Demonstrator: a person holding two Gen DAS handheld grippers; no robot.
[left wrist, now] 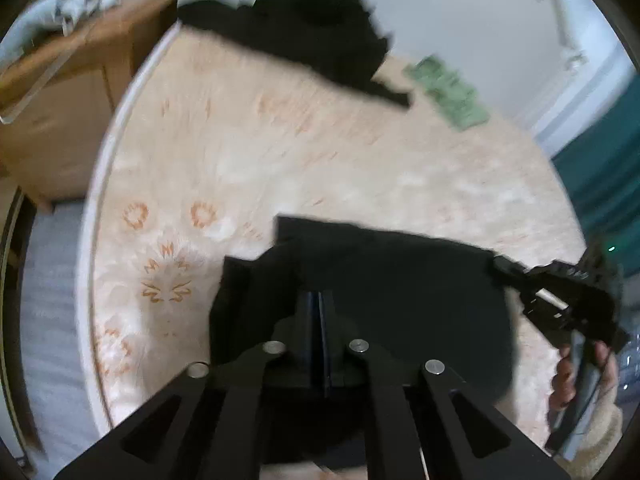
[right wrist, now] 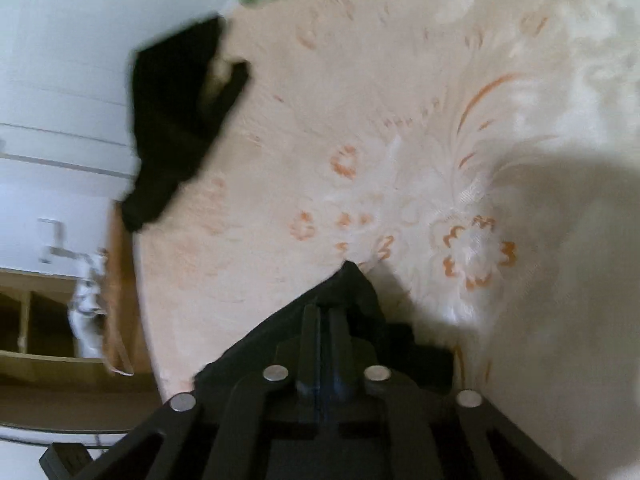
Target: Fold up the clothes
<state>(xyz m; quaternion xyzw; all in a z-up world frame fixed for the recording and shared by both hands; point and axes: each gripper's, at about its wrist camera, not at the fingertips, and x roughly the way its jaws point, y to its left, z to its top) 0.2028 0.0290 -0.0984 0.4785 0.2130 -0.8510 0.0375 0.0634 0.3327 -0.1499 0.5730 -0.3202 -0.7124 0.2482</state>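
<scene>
Mid-fold: both the left hand-held gripper (left wrist: 320, 300) and right hand-held gripper (right wrist: 325, 316) pinch the black garment (left wrist: 400, 288) over the bed (left wrist: 280, 152); beyond it, another dark garment (left wrist: 320, 32), seemingly unfolded, waits

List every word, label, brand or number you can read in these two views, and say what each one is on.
None can be read. The black garment held in both tongs, the peach floral bedspread, the second black garment, the green patterned cloth and the wooden cabinet show no lettering; both views are motion-blurred.
</scene>
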